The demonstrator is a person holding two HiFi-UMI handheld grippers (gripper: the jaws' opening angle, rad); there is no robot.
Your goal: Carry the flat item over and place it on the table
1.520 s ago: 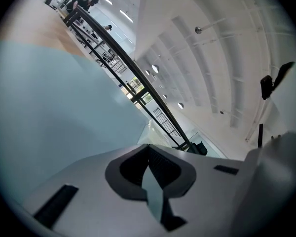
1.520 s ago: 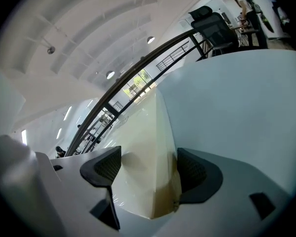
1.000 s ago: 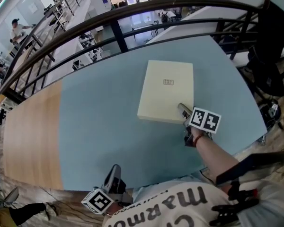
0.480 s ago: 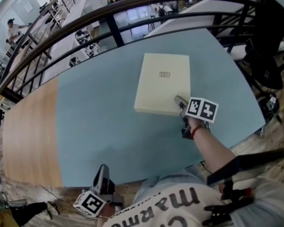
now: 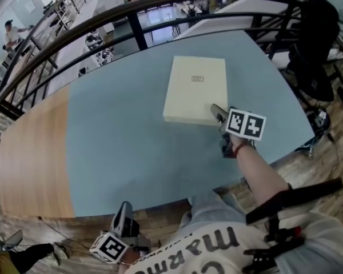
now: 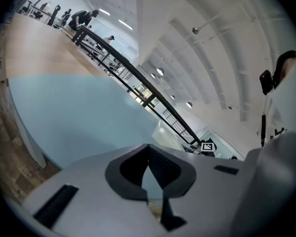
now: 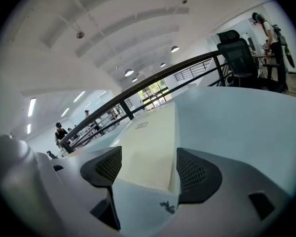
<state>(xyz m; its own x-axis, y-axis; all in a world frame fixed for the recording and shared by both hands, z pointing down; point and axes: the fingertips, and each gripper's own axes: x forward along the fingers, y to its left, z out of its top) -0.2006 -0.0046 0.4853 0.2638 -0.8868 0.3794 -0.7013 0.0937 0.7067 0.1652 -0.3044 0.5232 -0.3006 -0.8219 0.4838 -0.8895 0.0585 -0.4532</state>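
Nearest the camera in the head view is the person's white shirt with dark lettering (image 5: 217, 247). Just left of it the left gripper (image 5: 124, 206) hangs low over the brown wood-plank floor (image 5: 166, 218), short of the table's near edge. In the left gripper view the left gripper (image 6: 148, 146) has its dark ribbed pads pressed together with nothing between them, and it points across the table top.

The person's bare right forearm (image 5: 260, 173) reaches out over the near edge of the large curved table with a pale blue top (image 5: 120, 130). It carries the right gripper (image 5: 216, 108), whose tip lies at the near right corner of the flat cream rectangular box (image 5: 194, 87). In the right gripper view the right gripper (image 7: 149, 151) has its jaws spread wide. The near end of the box (image 7: 148, 132) shows between them, and neither pad visibly presses on it.

The box lies flat on the blue surface (image 7: 237, 112), right of the table's middle, with its long sides running away from the person and a small printed mark on its lid. To the left the blue gives way to a light wood-grain section of the table top (image 5: 34, 153).

Beyond the far edge a black metal railing (image 5: 103, 24) curves round the table. A black office chair (image 5: 311, 44) stands past the table's right end. Further off, behind the railing, are desks and a few people.
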